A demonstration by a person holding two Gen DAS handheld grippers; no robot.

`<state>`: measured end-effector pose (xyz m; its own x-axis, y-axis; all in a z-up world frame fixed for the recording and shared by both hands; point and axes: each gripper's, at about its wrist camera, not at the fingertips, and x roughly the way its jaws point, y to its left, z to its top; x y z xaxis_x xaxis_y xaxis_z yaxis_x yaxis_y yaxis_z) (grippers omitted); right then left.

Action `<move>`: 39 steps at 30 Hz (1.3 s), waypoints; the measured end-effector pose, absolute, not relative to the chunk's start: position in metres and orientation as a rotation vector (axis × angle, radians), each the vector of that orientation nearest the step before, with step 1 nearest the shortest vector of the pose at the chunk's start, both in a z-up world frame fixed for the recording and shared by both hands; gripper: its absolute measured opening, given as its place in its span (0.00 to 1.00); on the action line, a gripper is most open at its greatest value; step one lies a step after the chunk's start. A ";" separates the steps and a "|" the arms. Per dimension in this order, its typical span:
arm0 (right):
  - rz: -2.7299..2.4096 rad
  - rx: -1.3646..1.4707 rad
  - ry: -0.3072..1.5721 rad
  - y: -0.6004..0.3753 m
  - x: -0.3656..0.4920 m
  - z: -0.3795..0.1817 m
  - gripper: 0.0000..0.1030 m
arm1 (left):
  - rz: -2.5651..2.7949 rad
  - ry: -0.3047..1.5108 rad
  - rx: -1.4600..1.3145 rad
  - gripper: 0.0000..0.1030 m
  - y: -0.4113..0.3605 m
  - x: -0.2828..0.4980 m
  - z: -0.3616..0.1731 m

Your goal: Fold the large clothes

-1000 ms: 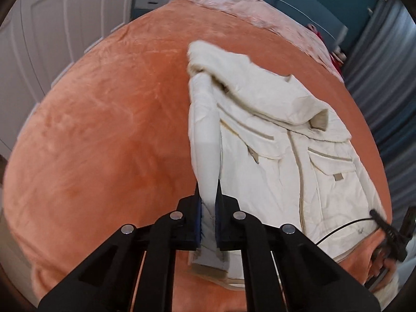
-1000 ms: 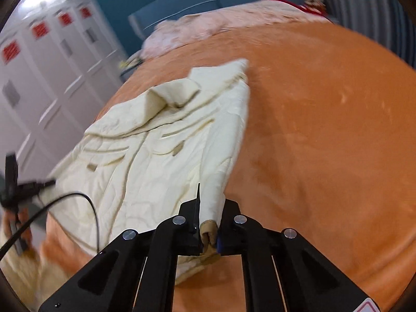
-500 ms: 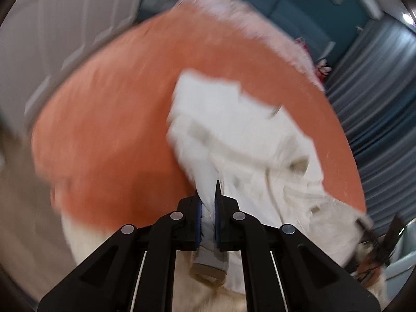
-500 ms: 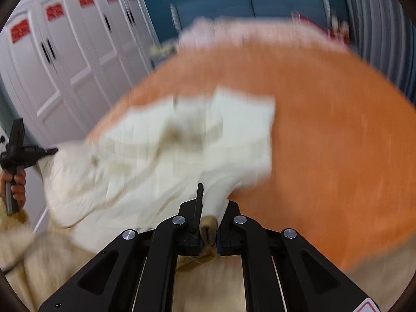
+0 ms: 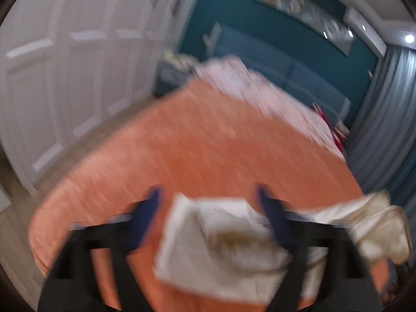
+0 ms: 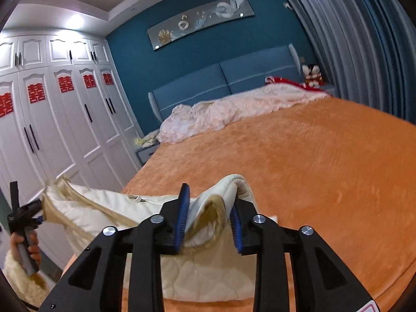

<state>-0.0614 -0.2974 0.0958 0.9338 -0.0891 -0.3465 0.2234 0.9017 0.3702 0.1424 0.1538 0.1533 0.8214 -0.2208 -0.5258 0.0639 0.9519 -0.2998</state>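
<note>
Now both claws gape wide: the right claw (image 6: pixel 209 221) straddles a loose fold of the cream jacket (image 6: pixel 208 278), and the left claw (image 5: pixel 208 215) frames another. Heavy blur hides whether either fabric touches the pads above the orange bed (image 6: pixel 325 169).

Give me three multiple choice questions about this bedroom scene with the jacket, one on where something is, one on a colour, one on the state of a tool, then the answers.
1. Where does the cream quilted jacket lie?
A. at the near edge of the bed
B. against the headboard
C. on the floor by the wardrobe

2. What colour is the plush blanket covering the bed?
A. teal
B. orange
C. white

3. How do the jaws of the right tool stand?
A. clamped flat on a sleeve
B. out of view
C. spread apart, with jacket fabric loose between them

Answers: 1 A, the jacket sits just ahead of the tool, far from the blue headboard. 2 B, the blanket is orange throughout. 3 C, a wide gap separates the blue pads.
</note>
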 end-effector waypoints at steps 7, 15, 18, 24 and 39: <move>-0.289 0.439 0.286 -0.319 -0.009 0.101 0.68 | -0.138 0.684 -0.178 0.83 0.132 0.181 0.126; -0.223 0.268 0.402 -0.290 0.005 0.097 0.68 | -0.171 0.777 -0.103 0.83 0.117 0.176 0.082; -0.238 0.194 0.512 -0.278 0.005 0.054 0.68 | -0.180 0.881 -0.135 0.83 0.121 0.189 0.052; -0.272 0.276 0.662 -0.302 0.034 -0.012 0.68 | -0.214 1.058 -0.255 0.78 0.119 0.221 -0.011; -0.305 0.374 0.573 -0.336 0.066 0.007 0.01 | -0.260 0.903 -0.293 0.09 0.100 0.248 0.032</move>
